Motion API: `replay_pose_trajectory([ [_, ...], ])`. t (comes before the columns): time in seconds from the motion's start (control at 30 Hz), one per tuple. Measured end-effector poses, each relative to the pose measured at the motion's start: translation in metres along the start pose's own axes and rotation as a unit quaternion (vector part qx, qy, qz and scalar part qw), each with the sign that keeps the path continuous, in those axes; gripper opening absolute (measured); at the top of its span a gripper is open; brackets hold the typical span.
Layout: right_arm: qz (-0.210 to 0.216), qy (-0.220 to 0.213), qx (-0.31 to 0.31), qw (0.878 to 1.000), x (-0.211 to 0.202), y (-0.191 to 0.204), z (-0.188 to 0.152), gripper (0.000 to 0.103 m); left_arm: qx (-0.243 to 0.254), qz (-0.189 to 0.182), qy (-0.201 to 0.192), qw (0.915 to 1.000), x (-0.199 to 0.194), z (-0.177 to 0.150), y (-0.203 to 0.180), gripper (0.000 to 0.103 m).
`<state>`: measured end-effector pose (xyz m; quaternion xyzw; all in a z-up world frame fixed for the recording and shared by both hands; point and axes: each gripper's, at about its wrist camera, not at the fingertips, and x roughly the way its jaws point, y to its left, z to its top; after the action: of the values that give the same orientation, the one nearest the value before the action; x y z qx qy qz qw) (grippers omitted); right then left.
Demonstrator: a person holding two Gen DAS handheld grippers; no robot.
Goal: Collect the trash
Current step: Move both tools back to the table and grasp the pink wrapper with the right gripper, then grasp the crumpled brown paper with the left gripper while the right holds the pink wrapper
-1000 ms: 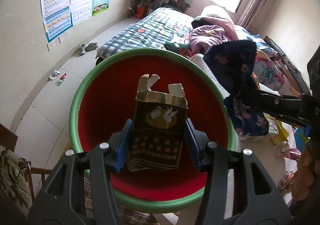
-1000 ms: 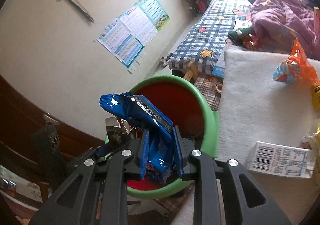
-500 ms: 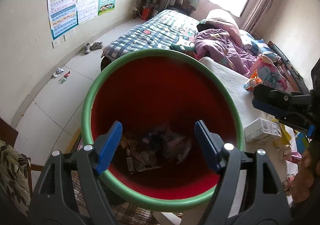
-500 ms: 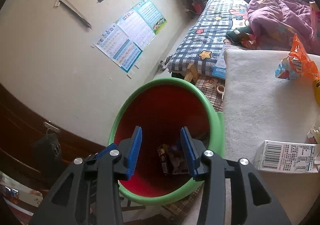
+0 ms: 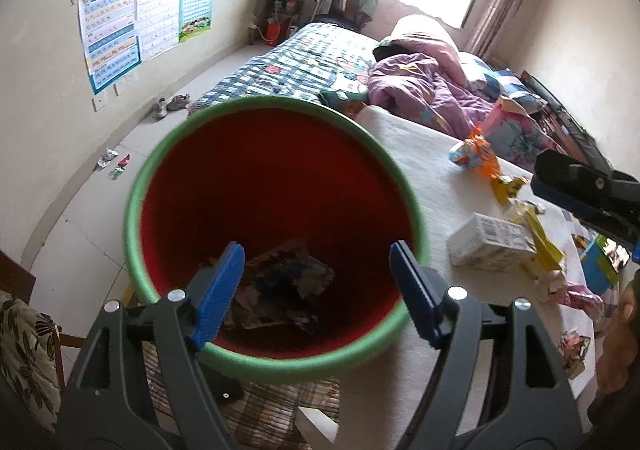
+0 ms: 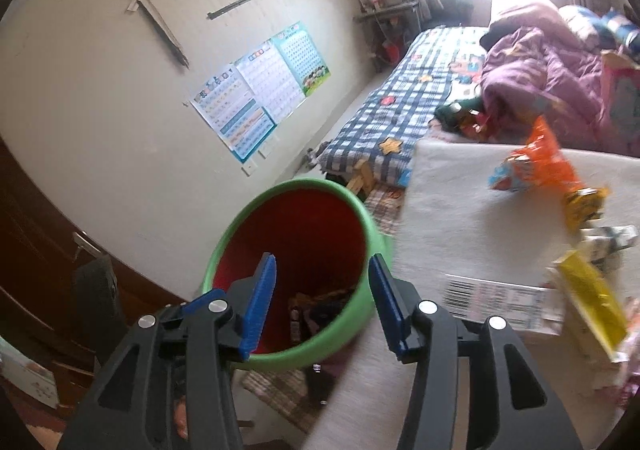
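Note:
A red bin with a green rim (image 5: 256, 106) (image 6: 356, 210) stands beside the table's left end. Dropped wrappers and a brown carton (image 5: 280, 290) (image 6: 316, 310) lie at its bottom. My left gripper (image 5: 318, 286) is open and empty above the bin. My right gripper (image 6: 322, 296) is open and empty over the bin's near rim; it also shows at the right of the left wrist view (image 5: 576, 190). On the white table (image 5: 420, 154) (image 6: 452, 186) lie an orange snack bag (image 5: 476, 156) (image 6: 540, 166), a white barcode box (image 5: 488, 242) (image 6: 504, 304) and yellow wrappers (image 5: 540, 234) (image 6: 592, 298).
A bed with a checked cover (image 5: 304, 62) and a purple quilt (image 5: 420, 90) lies beyond the table. Posters (image 5: 140, 22) hang on the left wall. A patterned chair (image 5: 24, 346) stands at lower left. Small scraps (image 5: 116, 164) lie on the floor.
Both grippers opened and dropped their loads, the brown carton and the blue wrapper, into the bin. Both have since drawn back and swung right towards the table.

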<state>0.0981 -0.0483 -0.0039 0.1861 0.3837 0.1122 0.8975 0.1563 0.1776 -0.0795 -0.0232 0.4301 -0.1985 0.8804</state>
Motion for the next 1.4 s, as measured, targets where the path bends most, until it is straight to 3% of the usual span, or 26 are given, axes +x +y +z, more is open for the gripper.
replay_pose_trajectory([
  [0.37, -0.037, -0.005, -0.005, 0.999, -0.081, -0.080, -0.027, 0.049, 0.029, -0.024, -0.001, 0.9993, -0.009, -0.028, -0.100, 0.072],
  [0.5, -0.060, 0.011, -0.010, 0.998, -0.107, -0.125, -0.037, 0.056, 0.027, -0.033, 0.002, 0.9991, -0.012, -0.052, -0.140, 0.072],
  [0.73, -0.098, 0.070, 0.006, 0.993, -0.123, -0.213, -0.063, 0.056, 0.018, -0.064, 0.017, 0.9977, -0.017, -0.101, -0.198, 0.072],
  [0.97, -0.067, 0.139, 0.065, 0.986, -0.115, -0.263, -0.095, 0.056, 0.041, -0.104, 0.035, 0.9931, -0.025, -0.126, -0.247, 0.077],
  [1.17, -0.033, 0.176, 0.102, 0.978, -0.110, -0.280, -0.119, 0.056, 0.076, -0.141, 0.053, 0.9857, -0.024, -0.137, -0.286, 0.079],
  [1.23, -0.022, 0.184, 0.100, 0.978, -0.110, -0.280, -0.124, 0.052, 0.090, -0.149, 0.063, 0.9827, -0.021, -0.140, -0.297, 0.079],
  [1.3, -0.012, 0.189, 0.091, 0.978, -0.111, -0.278, -0.126, 0.030, 0.103, -0.155, 0.075, 0.9796, -0.017, -0.142, -0.306, 0.079],
  [1.4, -0.007, 0.180, 0.084, 0.980, -0.117, -0.276, -0.124, 0.022, 0.111, -0.167, 0.092, 0.9754, -0.008, -0.143, -0.316, 0.080],
])
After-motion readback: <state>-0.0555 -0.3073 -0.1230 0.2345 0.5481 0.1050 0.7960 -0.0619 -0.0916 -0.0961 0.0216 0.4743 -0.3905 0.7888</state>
